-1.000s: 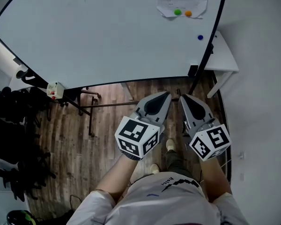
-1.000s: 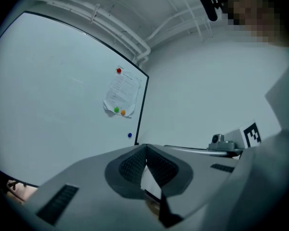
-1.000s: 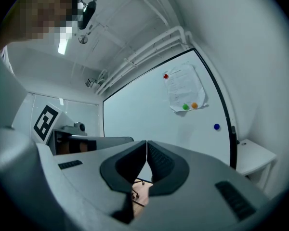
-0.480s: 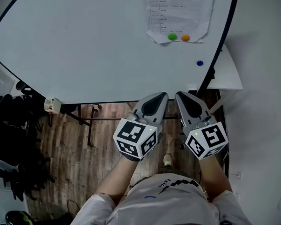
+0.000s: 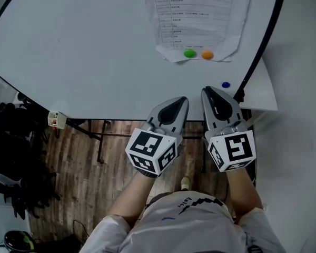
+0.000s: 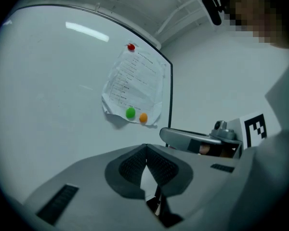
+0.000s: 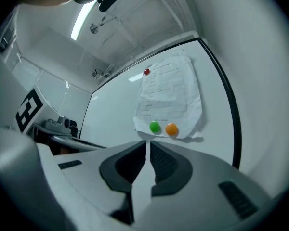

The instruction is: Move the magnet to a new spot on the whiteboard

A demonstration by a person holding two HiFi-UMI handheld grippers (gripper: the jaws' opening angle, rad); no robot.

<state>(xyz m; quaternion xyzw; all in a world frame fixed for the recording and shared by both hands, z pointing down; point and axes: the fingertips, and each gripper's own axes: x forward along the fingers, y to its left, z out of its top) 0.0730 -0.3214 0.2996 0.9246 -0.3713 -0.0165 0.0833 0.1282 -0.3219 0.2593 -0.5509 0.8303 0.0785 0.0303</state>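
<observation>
- White and mostly bare, the whiteboard (image 5: 84, 51) is seen on the far side of both grippers, bordered by a dark frame.
- A printed paper sheet (image 5: 200, 15) is held on its right part by a green magnet (image 5: 189, 53) and an orange magnet (image 5: 207, 55), set side by side at the sheet's bottom edge.
- A red magnet (image 6: 130, 47) is seen at the sheet's top edge in the gripper views.
- A blue magnet (image 5: 226, 85) is stuck on the bare board near its right frame. It lies below and to the right of the sheet, just right of the right gripper's tip and apart from it.
- The left gripper (image 5: 180, 102) is clenched, its pads met at the tips, and nothing is held.
- The right gripper (image 5: 210, 93) is clenched too, with only a thin slit left between its pads, and nothing is held.
- Both are held close together, side by side, pointed at the board.
- A wooden floor (image 5: 84, 157) is seen below, with dark chairs (image 5: 10, 141) at the left and a white table (image 5: 263, 88) at the right.
</observation>
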